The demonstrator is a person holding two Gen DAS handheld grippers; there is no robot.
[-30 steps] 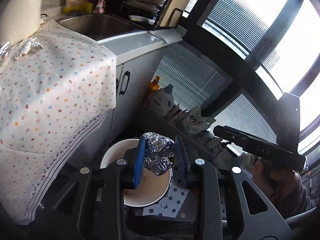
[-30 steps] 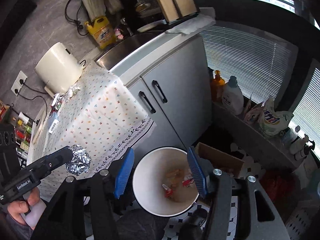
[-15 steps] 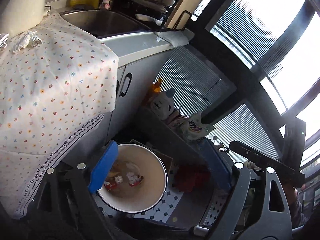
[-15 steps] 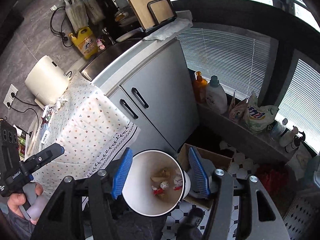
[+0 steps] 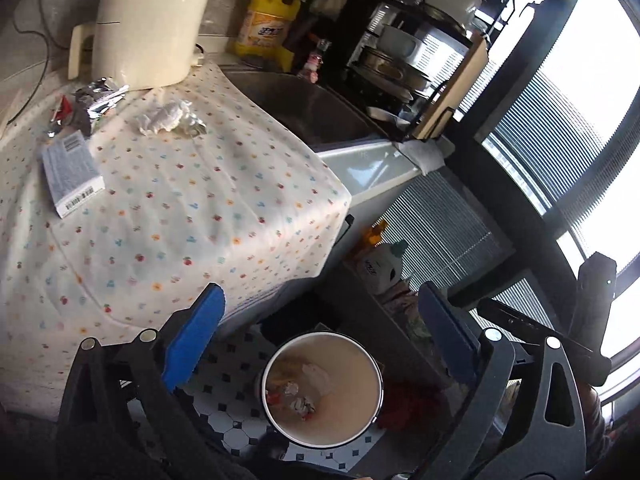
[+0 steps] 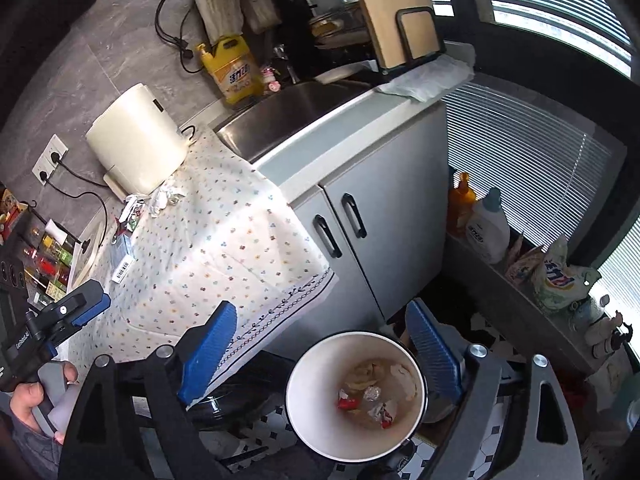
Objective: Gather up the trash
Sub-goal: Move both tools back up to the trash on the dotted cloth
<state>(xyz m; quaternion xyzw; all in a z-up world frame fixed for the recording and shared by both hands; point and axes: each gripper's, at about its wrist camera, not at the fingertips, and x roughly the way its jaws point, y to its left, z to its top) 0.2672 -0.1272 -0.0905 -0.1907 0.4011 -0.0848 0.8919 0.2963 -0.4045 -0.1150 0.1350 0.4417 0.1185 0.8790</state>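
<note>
A white trash bin [image 5: 362,364] stands on the tiled floor beside the counter and holds foil and wrappers [image 5: 296,398]; it also shows in the right wrist view [image 6: 316,412]. My left gripper [image 5: 320,344] is open and empty, above the bin and near the tablecloth's edge. My right gripper [image 6: 320,352] is open and empty over the bin. On the flowered tablecloth [image 5: 180,216] lie a crumpled tissue [image 5: 166,118], a foil wrapper [image 5: 96,98] and a small grey box [image 5: 72,170].
A cream appliance [image 5: 156,20] stands at the back of the cloth. A sink [image 5: 312,108], a yellow detergent jug [image 5: 266,20] and a dish rack [image 5: 412,52] lie beyond. Bottles and bags [image 6: 492,228] line a low ledge by the blinds.
My left gripper opened and dropped the foil ball into the bin, then rose and swung toward the tablecloth. My right gripper stayed open over the bin.
</note>
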